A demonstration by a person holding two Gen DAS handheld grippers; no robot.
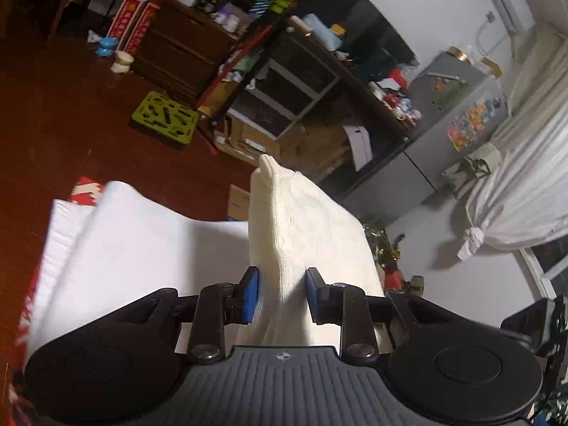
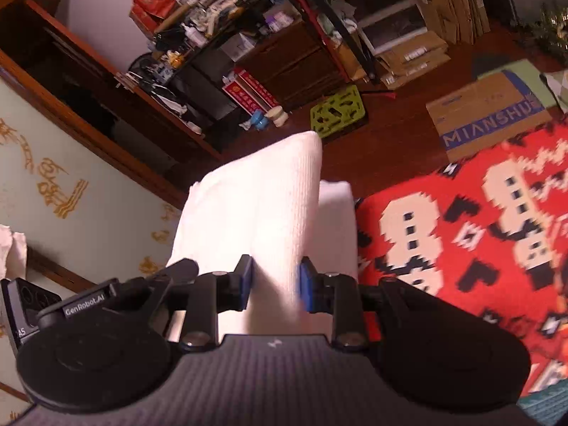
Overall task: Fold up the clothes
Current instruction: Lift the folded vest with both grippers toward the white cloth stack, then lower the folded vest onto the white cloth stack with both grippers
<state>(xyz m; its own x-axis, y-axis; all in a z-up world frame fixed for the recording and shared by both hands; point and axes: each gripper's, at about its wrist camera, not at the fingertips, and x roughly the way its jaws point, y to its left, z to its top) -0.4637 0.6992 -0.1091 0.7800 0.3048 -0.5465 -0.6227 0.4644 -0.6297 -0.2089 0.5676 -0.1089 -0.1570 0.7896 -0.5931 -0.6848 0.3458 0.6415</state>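
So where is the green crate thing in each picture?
Left wrist view: the green crate sits on the dark floor, upper left, beyond the white cloth in the left gripper.
Right wrist view: the green crate is upper middle, just past the tip of the white cloth in the right gripper.
Shared landmark: the red boxes stand near the crate in both.

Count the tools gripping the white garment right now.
2. The left tool is shut on a raised corner of the white garment. The right tool is shut on another raised corner. Neither camera shows the other tool.
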